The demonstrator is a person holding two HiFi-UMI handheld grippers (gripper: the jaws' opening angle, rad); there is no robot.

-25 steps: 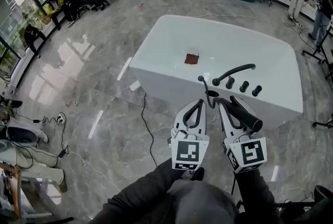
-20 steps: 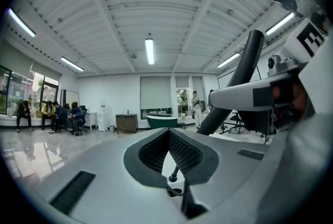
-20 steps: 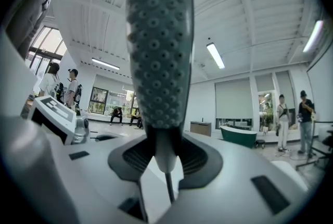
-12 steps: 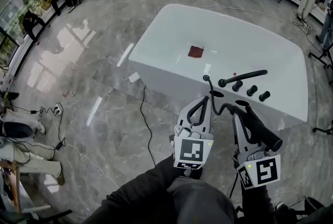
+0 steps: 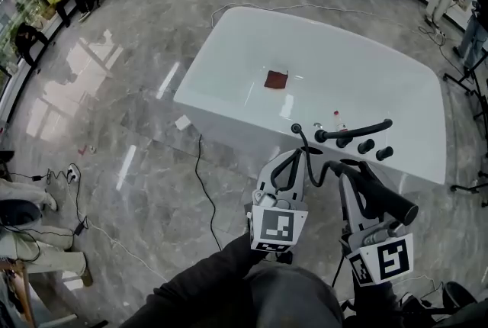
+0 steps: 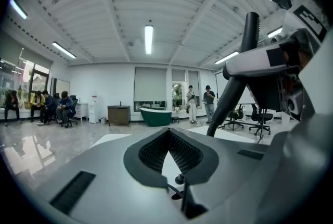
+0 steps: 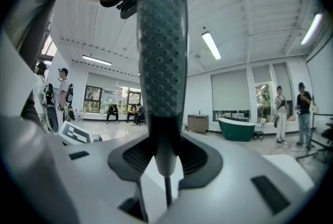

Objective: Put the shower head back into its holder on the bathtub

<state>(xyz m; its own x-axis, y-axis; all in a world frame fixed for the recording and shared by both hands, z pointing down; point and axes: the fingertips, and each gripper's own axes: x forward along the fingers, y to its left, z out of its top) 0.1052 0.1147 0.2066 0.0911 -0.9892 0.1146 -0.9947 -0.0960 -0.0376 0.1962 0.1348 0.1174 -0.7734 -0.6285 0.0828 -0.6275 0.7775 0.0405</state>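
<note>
The right gripper (image 5: pixel 349 175) is clamped on the shower head (image 5: pixel 385 198), whose long axis runs from 4 to 10 o'clock, handle end toward the tub. The left gripper (image 5: pixel 294 154), at its 9 o'clock, is closed on nothing. The faucet (image 5: pixel 354 130) on the bathtub (image 5: pixel 229 67) deck lies just beyond at 12 o'clock. The holder is probably there, nearer the right hand.
</note>
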